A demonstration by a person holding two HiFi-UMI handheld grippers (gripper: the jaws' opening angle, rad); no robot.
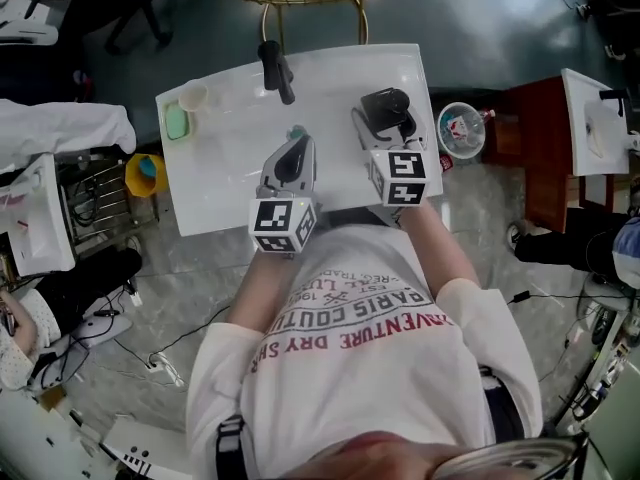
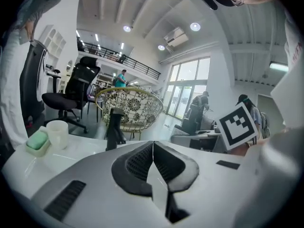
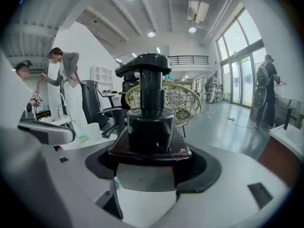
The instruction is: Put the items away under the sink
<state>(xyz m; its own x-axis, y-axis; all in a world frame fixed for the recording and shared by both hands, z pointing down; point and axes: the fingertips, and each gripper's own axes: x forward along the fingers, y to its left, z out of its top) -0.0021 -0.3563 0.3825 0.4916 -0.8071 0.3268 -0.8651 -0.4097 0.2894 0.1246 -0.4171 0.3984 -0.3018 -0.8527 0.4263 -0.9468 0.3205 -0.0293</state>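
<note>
We grasp a dark pump bottle (image 3: 151, 122) in the right gripper (image 3: 152, 165) fingers, right of the faucet (image 1: 277, 70); the left gripper (image 2: 153, 151) fingers are clenched together, empty.

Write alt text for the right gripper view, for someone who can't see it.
The right gripper is clamped on a dark pump bottle, upright between its jaws. Behind it stand a wicker chair and a black office chair.

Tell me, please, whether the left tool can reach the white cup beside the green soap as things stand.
Probably yes. The left tool is shut and empty, and only bare countertop lies between it and the white cup; the faucet stands aside. It must open first.
</note>
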